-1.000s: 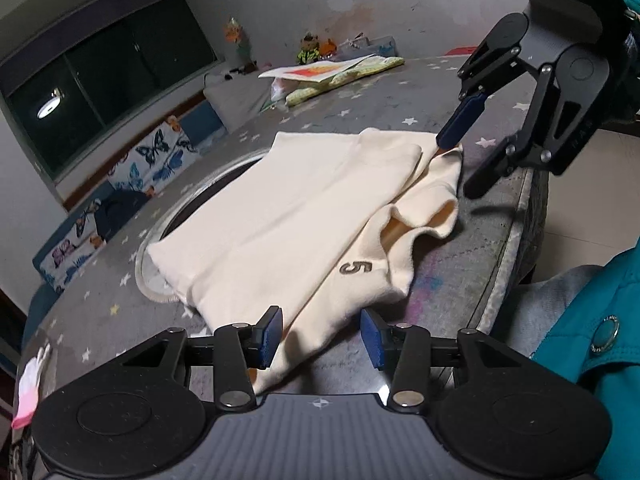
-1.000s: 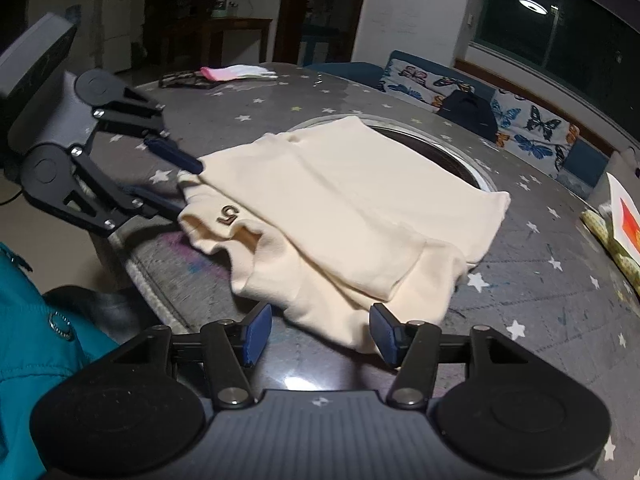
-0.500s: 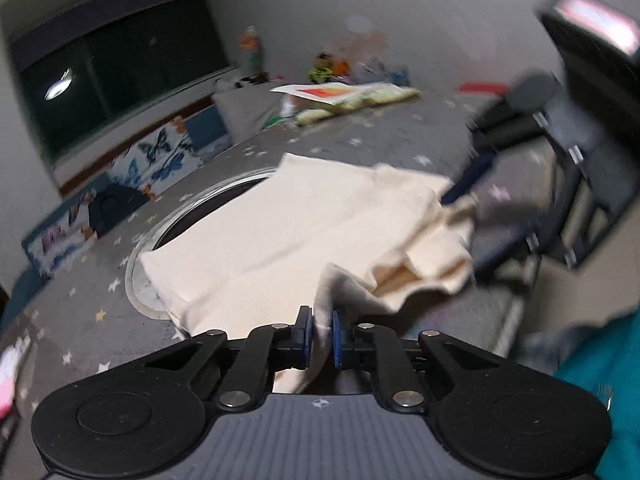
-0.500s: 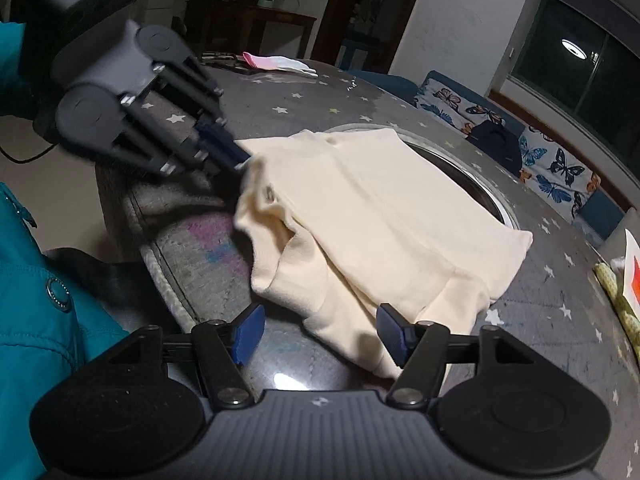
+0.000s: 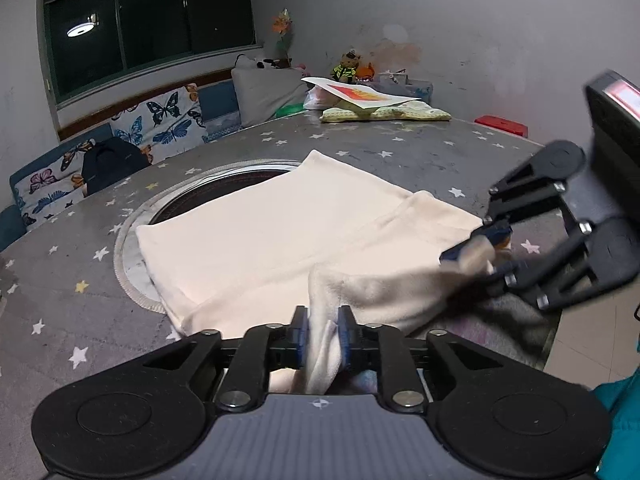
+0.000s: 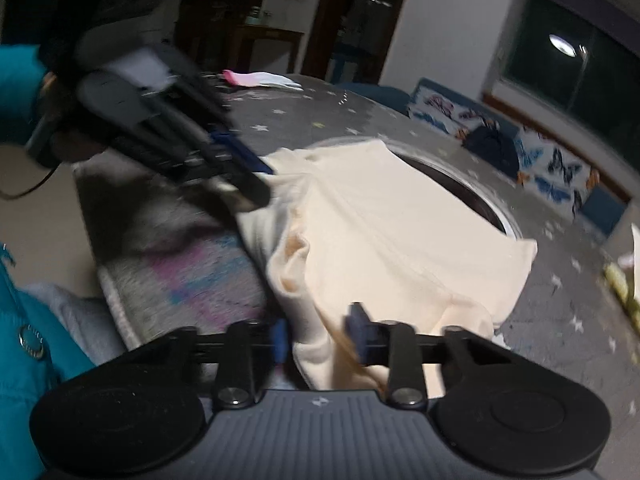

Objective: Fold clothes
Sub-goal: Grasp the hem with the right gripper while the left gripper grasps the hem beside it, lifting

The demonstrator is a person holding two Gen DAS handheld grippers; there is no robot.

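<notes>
On grey star-print table (image 5: 400, 148) | cream fleecy garment (image 5: 280, 232), folded flat | left gripper (image 5: 323, 334) pinches near edge | right gripper (image 6: 318, 338) half-closed around bunched corner

Cream garment (image 5: 280, 236) folded, flat on star-print table; near edge bunched, lifted.

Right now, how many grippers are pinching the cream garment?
2: the left gripper clamps the cream garment at its near edge; the right gripper grips its right corner. Motion blur leaves the right's closure uncertain.
</notes>
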